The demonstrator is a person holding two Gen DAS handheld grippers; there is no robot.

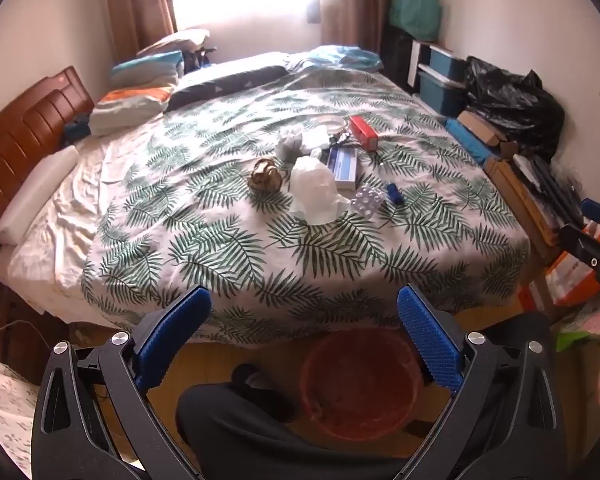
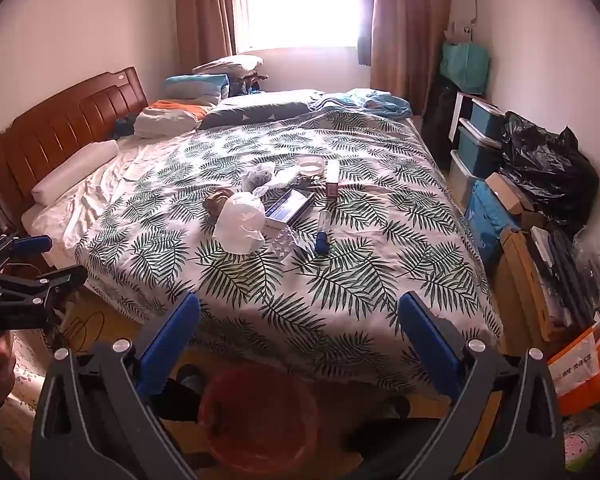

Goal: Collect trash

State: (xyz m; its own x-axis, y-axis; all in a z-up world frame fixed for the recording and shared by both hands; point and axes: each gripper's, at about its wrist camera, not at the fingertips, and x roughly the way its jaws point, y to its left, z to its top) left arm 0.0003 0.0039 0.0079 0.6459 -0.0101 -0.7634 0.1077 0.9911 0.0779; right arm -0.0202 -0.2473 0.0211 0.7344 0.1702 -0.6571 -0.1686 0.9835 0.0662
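Both grippers hang wide and empty off the foot edge of the bed [image 1: 148, 200] — left gripper [image 1: 304, 340] and right gripper [image 2: 300, 340] each angled down, nothing between the blue pads. Red bucket [image 1: 352, 384] sits on the floor just below that foot edge, between me and the mattress; I take it as the drop point. Trash lies clustered mid-bed, well in from every edge: white plastic bag [image 1: 314, 190] nearest, brown crumpled wad [image 1: 265, 176] at its headboard side, blister pack [image 1: 366, 200] and small blue cap [image 1: 395, 194] toward the right edge, flat blue-white box [image 1: 343, 166] behind, red box [image 1: 363, 132] farthest. My plan: start with the bag — near, bulky, easy to pinch at a raised fold. Come in low over the duvet, close on the plastic alone so no cloth gets caught, lift clear before swinging back to the bucket. Blister pack lies flat; I expect it needs an edge-on bite. Whether the boxes count as trash I cannot tell.
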